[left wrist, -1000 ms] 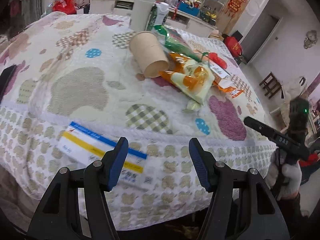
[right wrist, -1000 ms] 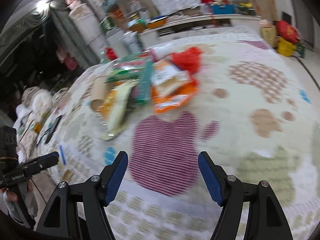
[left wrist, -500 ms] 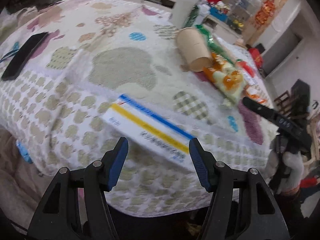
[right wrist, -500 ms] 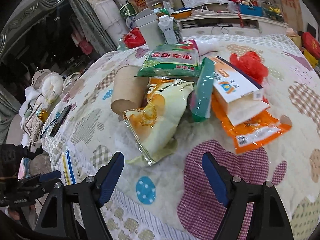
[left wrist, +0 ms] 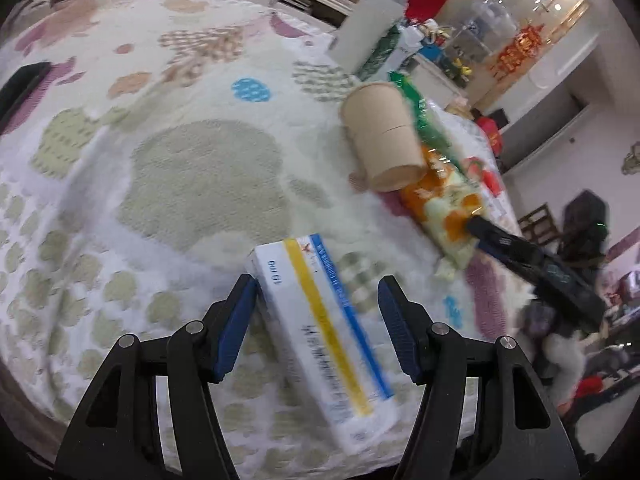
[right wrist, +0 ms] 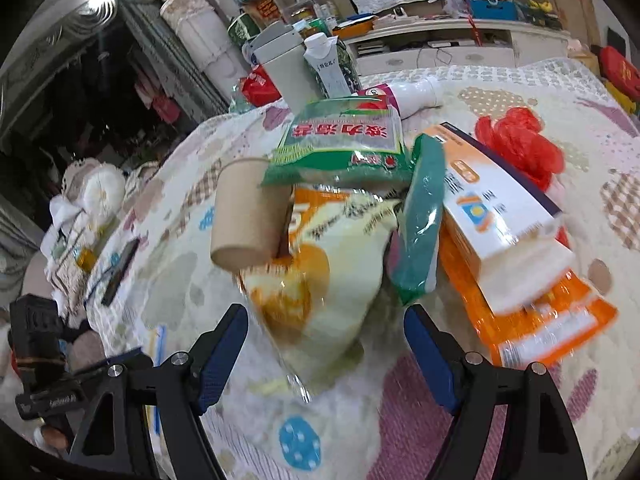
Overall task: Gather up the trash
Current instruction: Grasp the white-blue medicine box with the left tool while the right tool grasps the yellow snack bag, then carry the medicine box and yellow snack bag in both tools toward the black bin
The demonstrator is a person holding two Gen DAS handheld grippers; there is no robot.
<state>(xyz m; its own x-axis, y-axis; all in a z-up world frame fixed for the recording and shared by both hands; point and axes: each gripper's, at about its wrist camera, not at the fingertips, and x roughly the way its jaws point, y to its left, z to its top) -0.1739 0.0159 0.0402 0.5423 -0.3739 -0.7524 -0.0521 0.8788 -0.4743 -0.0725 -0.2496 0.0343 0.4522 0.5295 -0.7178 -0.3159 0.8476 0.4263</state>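
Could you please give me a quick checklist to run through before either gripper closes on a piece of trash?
1. Left gripper open: ok.
2. White box between the left fingers: ok, though it lies skewed and touches the left finger.
3. Right gripper open: ok.
4. Yellow bag between the right fingers: ok, its near end lies there.
5. Bag free to lift: not ok, the paper cup and green packet rest on its far end.
6. Somewhere to drop the trash: cannot tell, no bin in view.
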